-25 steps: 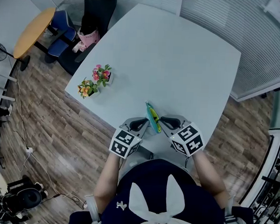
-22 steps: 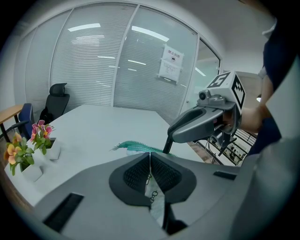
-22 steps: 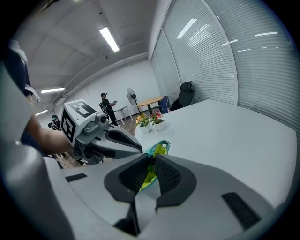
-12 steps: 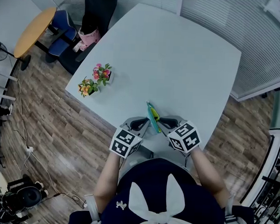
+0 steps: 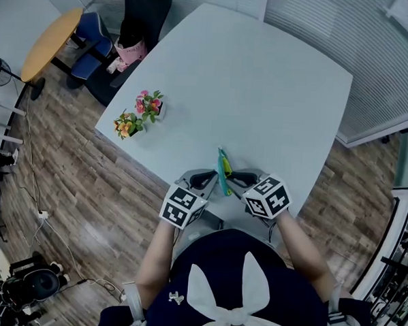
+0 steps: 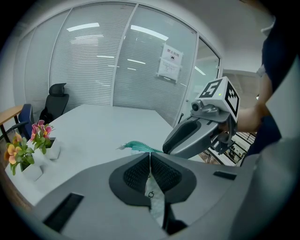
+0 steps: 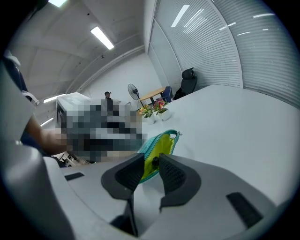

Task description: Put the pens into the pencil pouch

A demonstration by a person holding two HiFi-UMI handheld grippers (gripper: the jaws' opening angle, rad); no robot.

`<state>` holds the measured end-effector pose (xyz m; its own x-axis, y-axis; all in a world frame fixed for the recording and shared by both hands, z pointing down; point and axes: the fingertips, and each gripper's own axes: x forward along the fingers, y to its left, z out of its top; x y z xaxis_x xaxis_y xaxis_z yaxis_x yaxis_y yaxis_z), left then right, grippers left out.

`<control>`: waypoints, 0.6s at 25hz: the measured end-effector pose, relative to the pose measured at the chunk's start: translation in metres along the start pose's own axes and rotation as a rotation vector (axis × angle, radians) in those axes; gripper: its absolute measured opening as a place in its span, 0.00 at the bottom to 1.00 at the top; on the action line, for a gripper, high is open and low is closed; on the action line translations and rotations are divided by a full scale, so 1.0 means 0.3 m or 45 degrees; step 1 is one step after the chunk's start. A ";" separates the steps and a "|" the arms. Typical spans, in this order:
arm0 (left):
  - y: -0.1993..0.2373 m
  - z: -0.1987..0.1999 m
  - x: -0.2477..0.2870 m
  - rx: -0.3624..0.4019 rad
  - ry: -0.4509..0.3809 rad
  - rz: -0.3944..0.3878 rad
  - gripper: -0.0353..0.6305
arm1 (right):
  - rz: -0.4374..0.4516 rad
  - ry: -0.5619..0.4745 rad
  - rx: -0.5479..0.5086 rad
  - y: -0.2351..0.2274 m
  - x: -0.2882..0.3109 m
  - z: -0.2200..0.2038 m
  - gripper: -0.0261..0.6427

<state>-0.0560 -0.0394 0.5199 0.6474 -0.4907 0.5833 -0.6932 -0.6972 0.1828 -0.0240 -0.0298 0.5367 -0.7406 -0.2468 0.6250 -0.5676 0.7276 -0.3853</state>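
Right at the near edge of the pale grey table (image 5: 262, 94), the left gripper (image 6: 150, 157) is clamping tight on the edge of the teal zip pouch with the yellow-green lining (image 7: 159, 149), holding its mouth up. The right gripper (image 7: 152, 157) has just been opening its jaws. They're sitting half apart and gripping nothing, with a small dark tip (image 7: 155, 160), probably a pen, between them at the mouth. Looks like it's dropping a pen in, so next it's backing out without snagging the zip.

Bright, even lighting from ceiling strip lights (image 7: 102, 37); their reflections streak the glass wall (image 6: 93, 42). Shadows faint. Both gripper views fisheye-bent with black corners; near foreground soft. Head view sharp.
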 end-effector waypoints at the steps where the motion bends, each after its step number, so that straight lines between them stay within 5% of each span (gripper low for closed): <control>1: 0.000 -0.002 0.000 0.000 0.001 0.000 0.09 | 0.012 0.000 0.009 0.003 0.002 -0.002 0.20; 15: 0.011 -0.004 0.001 -0.002 0.002 0.000 0.09 | 0.176 -0.013 0.060 0.049 -0.002 -0.010 0.36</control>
<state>-0.0584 -0.0412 0.5217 0.6469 -0.4896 0.5846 -0.6936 -0.6963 0.1845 -0.0307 -0.0170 0.5326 -0.8164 -0.1529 0.5569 -0.4760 0.7242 -0.4989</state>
